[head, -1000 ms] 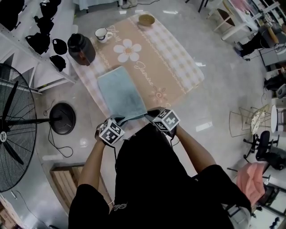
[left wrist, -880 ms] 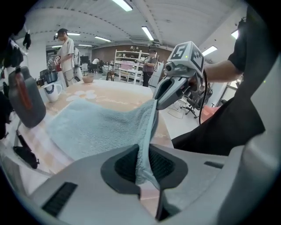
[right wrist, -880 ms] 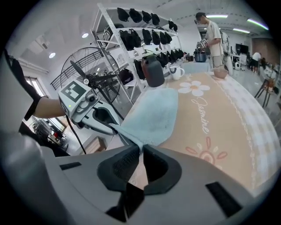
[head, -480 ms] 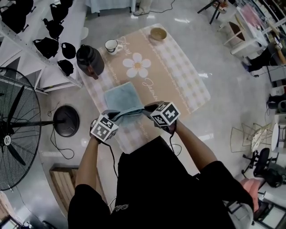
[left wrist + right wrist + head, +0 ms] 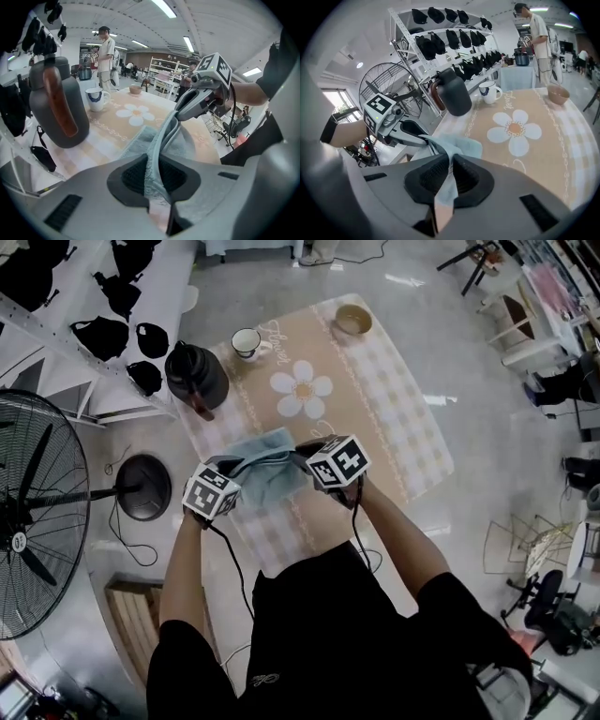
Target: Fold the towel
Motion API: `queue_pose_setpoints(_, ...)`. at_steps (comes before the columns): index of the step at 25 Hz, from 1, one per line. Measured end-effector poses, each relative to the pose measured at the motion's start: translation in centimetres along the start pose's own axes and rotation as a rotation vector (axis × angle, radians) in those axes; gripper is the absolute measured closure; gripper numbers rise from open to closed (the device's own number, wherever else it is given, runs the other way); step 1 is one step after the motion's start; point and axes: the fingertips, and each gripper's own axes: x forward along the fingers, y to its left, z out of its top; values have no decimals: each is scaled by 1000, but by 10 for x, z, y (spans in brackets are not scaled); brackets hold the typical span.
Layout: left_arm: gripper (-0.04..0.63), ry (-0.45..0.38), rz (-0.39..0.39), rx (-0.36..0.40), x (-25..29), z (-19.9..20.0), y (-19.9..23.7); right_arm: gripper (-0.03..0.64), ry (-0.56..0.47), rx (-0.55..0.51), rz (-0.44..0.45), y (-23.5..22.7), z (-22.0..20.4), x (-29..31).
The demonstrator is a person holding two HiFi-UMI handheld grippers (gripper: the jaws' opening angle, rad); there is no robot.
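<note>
Far left of the left gripper, a floor fan is cut off by the frame edge. In the head view both hands sit hidden beneath the marker cubes. Left gripper: jaws pinched on one corner of the light blue towel; in the left gripper view the cloth edge runs up from between the dark pads. The towel spans from this gripper to the right gripper, raised and bunched between them. The rest lies on the checked mat just ahead of both. How the layers under the raised fold lie cannot be told. Right gripper: jaws clamped on the other corner, a strip of cloth showing below the pads in the right gripper view. A dark jug stands ahead and left of the left gripper, a cup beyond it. Cursive lettering on the mat, ahead of the right gripper beside a flower print, is too small to read.
</note>
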Motion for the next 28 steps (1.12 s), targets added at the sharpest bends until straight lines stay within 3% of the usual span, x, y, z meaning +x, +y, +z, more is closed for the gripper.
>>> queue_pose_setpoints(8, 540, -37, 85, -64, 8, 7, 29, 586, -52, 106, 0, -22, 20, 17)
queue_pose_setpoints(11, 532, -112, 154, -116, 3, 14, 40, 584, -120, 130, -41, -29, 29, 18)
queue_pose_setpoints(12, 502, -147, 186, -152, -1, 15, 45, 571, -153, 124, -53, -28, 33, 18)
queue_pose_setpoints(14, 401, -224, 242, -243, -14, 16, 53, 412, -212, 97, -71, -25, 39, 15)
queue_pose_setpoints(16, 366, -294, 270, -325, -27, 14, 53, 379, -249, 65, -82, -18, 41, 10)
queue_pose_setpoints(18, 357, -328, 269, -365, -35, 9, 43, 377, -269, 34, -94, -9, 37, 5)
queue_pose_setpoints(24, 357, -364, 270, -379, -51, -15, -5, 377, -289, 18, -168, 20, 4, -12)
queue_pose_setpoints(28, 364, -352, 286, -404, -56, -46, -39, 384, -287, 25, -195, 51, -32, -19)
